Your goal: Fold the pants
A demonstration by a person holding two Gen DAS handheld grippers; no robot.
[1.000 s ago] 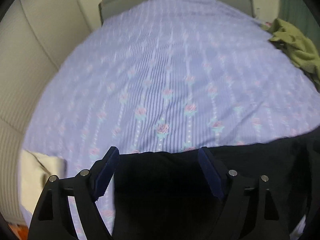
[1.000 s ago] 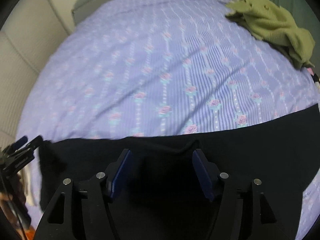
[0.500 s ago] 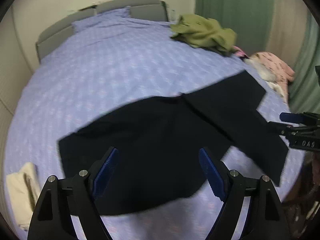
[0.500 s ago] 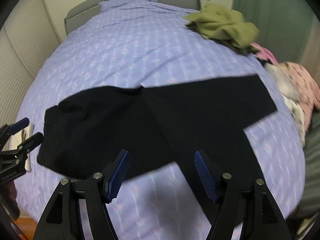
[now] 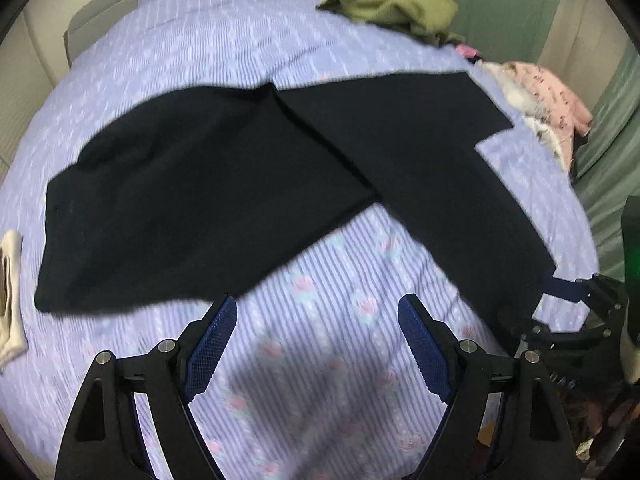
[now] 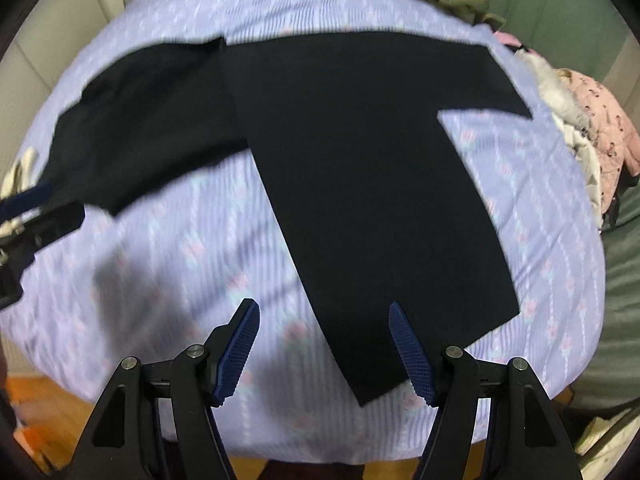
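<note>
Black pants lie spread flat on the lilac flowered bedspread, waist at the left, the two legs splayed to the right and toward me. They also show in the right wrist view. My left gripper is open and empty, above bare bedspread just in front of the pants. My right gripper is open and empty, above the hem of the nearer leg. Each gripper shows at the edge of the other's view, the right one and the left one.
An olive green garment lies at the far side of the bed. A pink and white bundle lies at the right edge. A cream cloth lies at the left edge. Green curtains hang at the right; wooden floor lies below the bed's front edge.
Both grippers have pulled back and up from the pants, which were close under the fingers a second ago. The whole garment now lies flat and released on the bed.
</note>
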